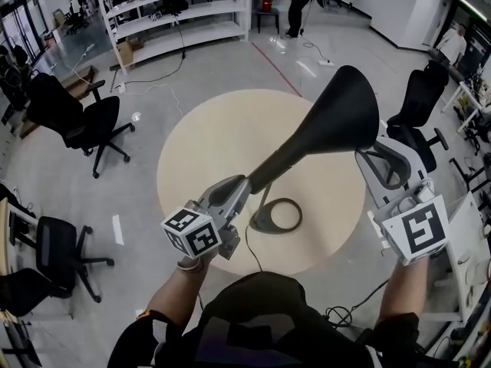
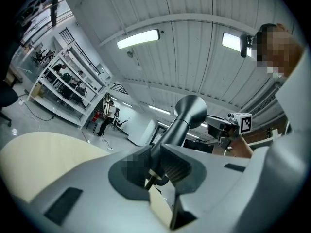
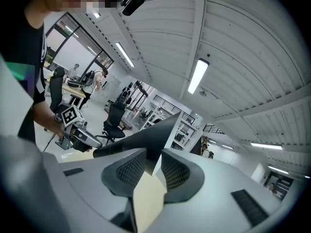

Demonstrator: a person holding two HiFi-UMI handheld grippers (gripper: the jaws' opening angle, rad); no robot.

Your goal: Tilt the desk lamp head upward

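A black desk lamp stands on a round beige table [image 1: 201,146], its ring base [image 1: 278,215] near the front edge. Its cone head [image 1: 345,110] is raised and points away to the right, with the neck [image 1: 280,163] sloping down to the left. My left gripper [image 1: 242,188] is shut on the lower neck; in the left gripper view the neck [image 2: 172,130] runs up between the pads of that gripper [image 2: 158,166] to the head [image 2: 190,111]. My right gripper [image 1: 376,156] holds the rim of the lamp head [image 3: 146,137], the shade's edge between the pads of the gripper [image 3: 153,166].
Black office chairs stand on the floor left of the table [image 1: 84,121] and right of it [image 1: 418,106]. White shelves [image 1: 176,14] line the back. The lamp's cord [image 1: 249,255] runs off the table's front edge. A person stands far back [image 1: 298,2].
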